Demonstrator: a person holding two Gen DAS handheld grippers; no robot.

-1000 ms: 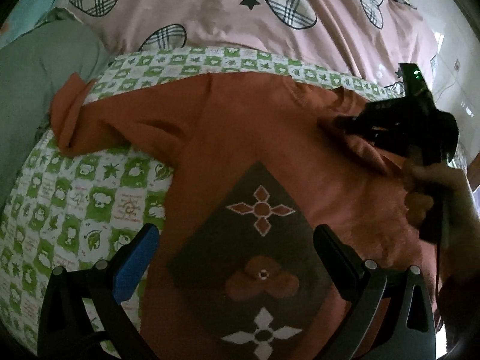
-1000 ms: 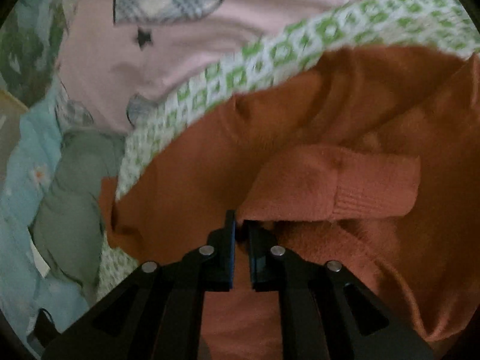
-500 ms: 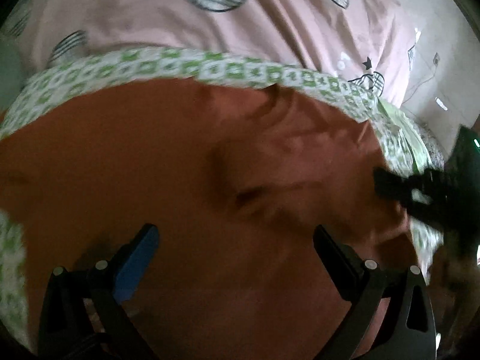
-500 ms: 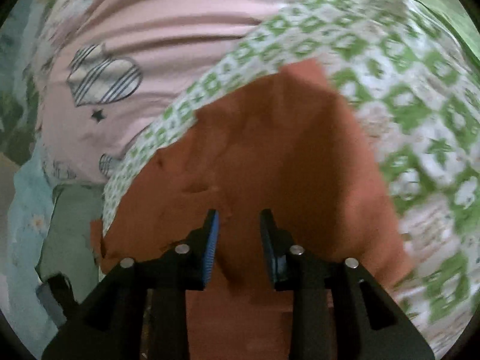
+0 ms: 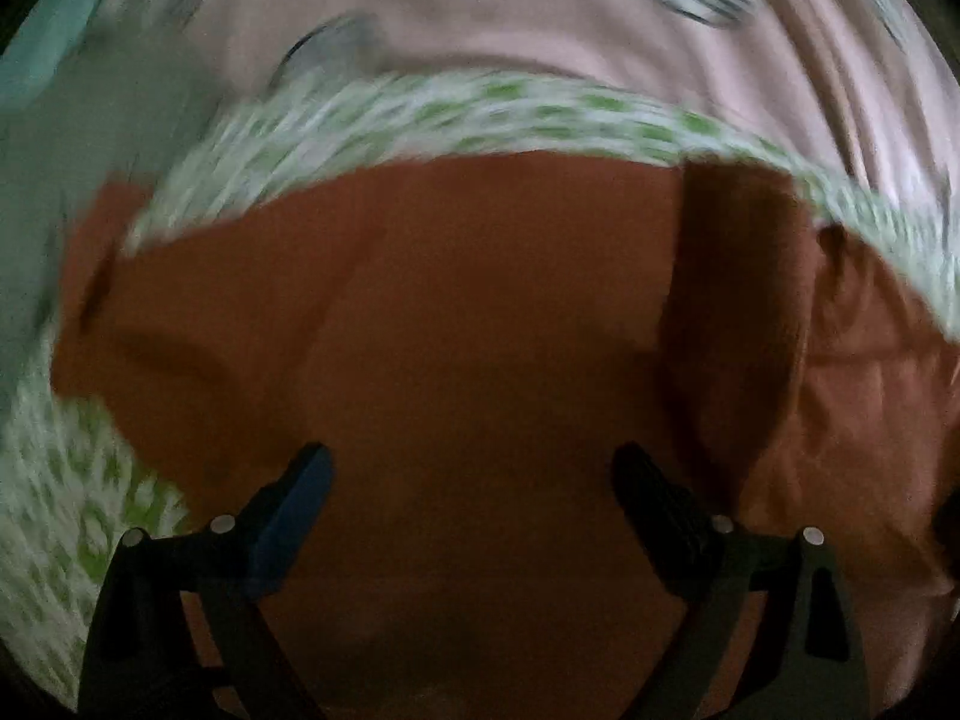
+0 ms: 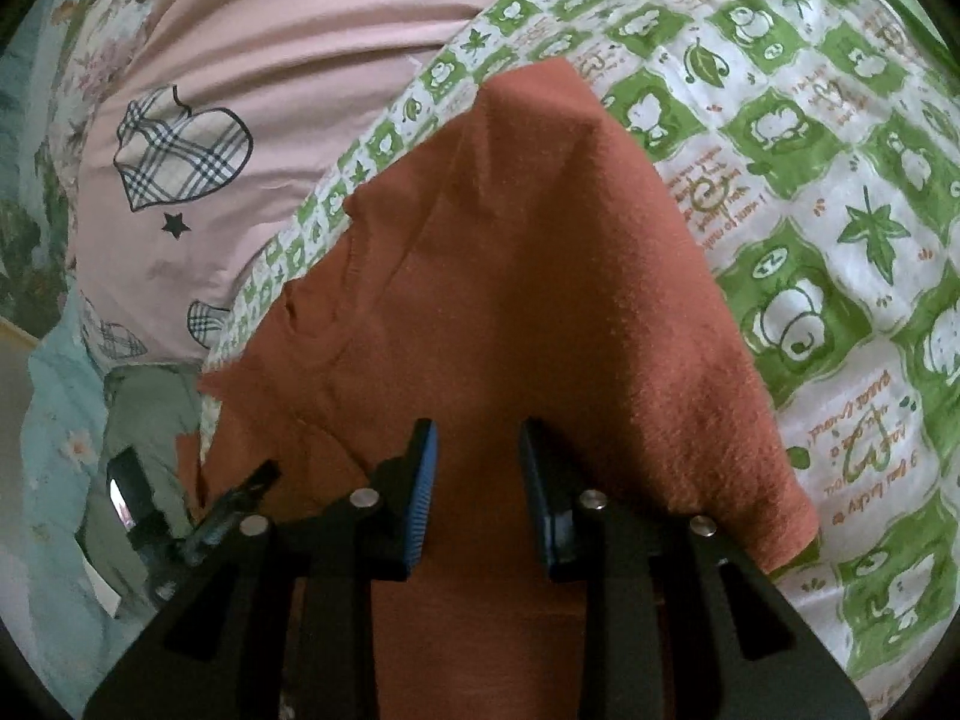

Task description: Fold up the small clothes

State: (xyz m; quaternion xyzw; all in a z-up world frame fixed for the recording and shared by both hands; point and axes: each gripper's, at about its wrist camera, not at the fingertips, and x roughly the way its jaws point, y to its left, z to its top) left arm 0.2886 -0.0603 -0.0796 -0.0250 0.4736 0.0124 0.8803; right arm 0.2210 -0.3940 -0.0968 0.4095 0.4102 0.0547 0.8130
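A rust-orange shirt [image 5: 450, 330] lies on a green-and-white checked sheet [image 5: 480, 114]. The left wrist view is blurred. My left gripper [image 5: 471, 468] hangs low over the shirt's body, jaws wide and closing, and cloth lies under them but is not pinched. A darker folded strip of the shirt [image 5: 732, 300] lies to the right. In the right wrist view the shirt [image 6: 540, 240] has one side folded in, with a straight edge against the sheet [image 6: 810, 180]. My right gripper [image 6: 477, 438] sits just above it, slightly open and holding nothing.
A pink quilt with plaid hearts [image 6: 300, 60] lies beyond the sheet, also in the left wrist view [image 5: 540, 18]. A grey-green garment [image 6: 150, 402] sits left of the shirt on pale blue bedding. A dark piece of the other tool [image 6: 240, 504] shows at the lower left.
My right gripper has let go of the sleeve cuff and opened a little; the sleeve now lies folded flat. My left gripper has swept across the shirt, and the dark print has left view.
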